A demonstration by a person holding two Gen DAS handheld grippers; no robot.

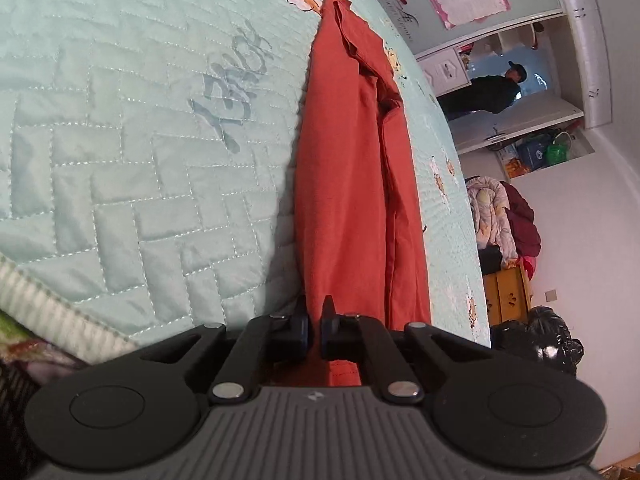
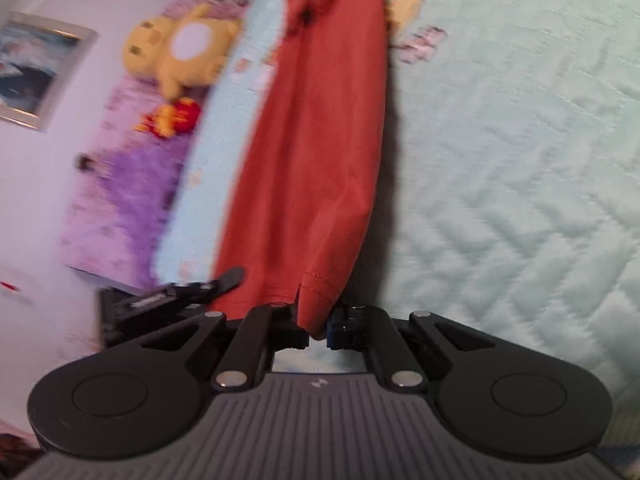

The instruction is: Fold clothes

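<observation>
The left black two-finger gripper (image 1: 315,322) is pinched tight on the rust-red cloth garment (image 1: 348,184); the right black two-finger gripper (image 2: 318,326) clamps its hemmed corner.

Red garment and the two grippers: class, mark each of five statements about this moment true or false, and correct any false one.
1. The left gripper has its jaws closed on the red garment. True.
2. The right gripper is open and holds nothing. False: its jaws pinch the garment's hemmed edge.
3. The garment hangs over a light green quilted bedspread. True.
4. The garment is blue. False: it is red-orange.
5. A yellow plush toy shows in the right wrist view. True.
</observation>
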